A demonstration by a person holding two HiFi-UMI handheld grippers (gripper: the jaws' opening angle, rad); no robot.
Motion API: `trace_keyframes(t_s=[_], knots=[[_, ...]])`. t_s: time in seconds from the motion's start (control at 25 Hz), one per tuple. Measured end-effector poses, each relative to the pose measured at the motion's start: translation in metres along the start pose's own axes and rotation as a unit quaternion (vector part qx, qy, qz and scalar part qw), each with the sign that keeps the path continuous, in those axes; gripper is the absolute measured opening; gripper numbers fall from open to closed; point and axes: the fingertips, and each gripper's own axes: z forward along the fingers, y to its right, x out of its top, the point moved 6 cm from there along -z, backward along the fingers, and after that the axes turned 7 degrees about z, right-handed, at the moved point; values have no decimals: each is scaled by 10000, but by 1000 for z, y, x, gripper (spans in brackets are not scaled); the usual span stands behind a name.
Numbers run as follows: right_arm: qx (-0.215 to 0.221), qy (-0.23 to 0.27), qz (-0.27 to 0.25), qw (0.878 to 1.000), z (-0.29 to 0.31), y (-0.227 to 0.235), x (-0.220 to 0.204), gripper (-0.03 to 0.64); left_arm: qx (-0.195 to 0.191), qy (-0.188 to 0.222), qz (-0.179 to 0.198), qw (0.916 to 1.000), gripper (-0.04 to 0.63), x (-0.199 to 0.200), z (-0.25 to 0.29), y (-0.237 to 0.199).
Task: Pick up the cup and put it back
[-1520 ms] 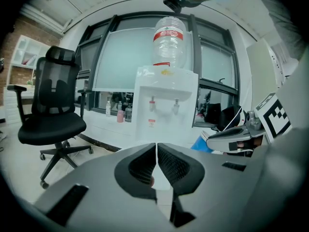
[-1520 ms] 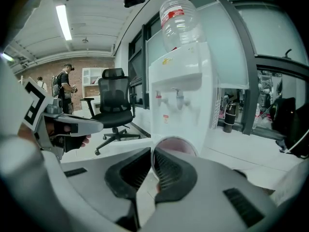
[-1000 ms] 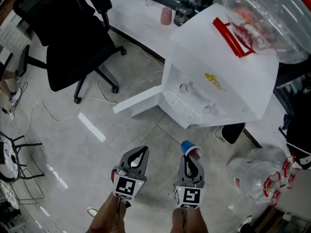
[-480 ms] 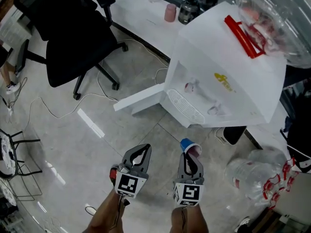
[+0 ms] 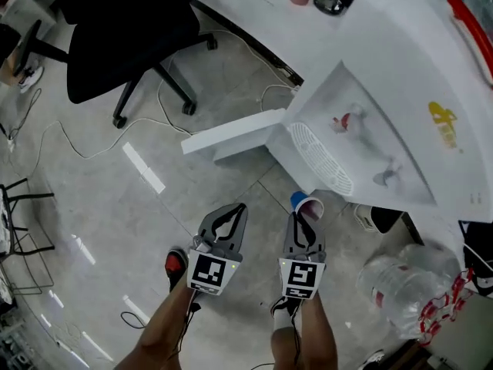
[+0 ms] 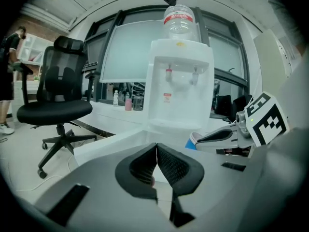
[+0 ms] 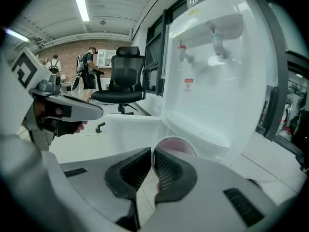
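You're facing the white water dispenser [image 5: 370, 122], with its drip grille [image 5: 322, 159] towards you and the black office chair [image 5: 115, 29] off to your left. You're holding the blue paper cup [image 5: 307, 204] in the air over the floor, near the grille but not on it. The right tool [image 5: 302, 223] is clamping the cup's wall at the rim, one pad inside and one outside. The left tool [image 5: 237, 210] is pressed together with nothing in it. This is probably mid-carry and the grille looks like the spot, so squeeze lightly, bring the cup upright, and set it flat before releasing.
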Motion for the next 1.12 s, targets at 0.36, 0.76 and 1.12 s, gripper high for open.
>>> trace_keyframes(t_s=[0.36,0.76,1.12], knots=[[164,-316,-514,9980,102,13,-38,35,59,-162,124,9998,25,-64,48,-17],[218,-574,-1096,9921,194,29,-87,35,230,-138,9,9996,25,-122,99,-33],[183,-653,-1299,9892,259,48,-107,37,371,-77,-18,9993,25,-155,126,-40]])
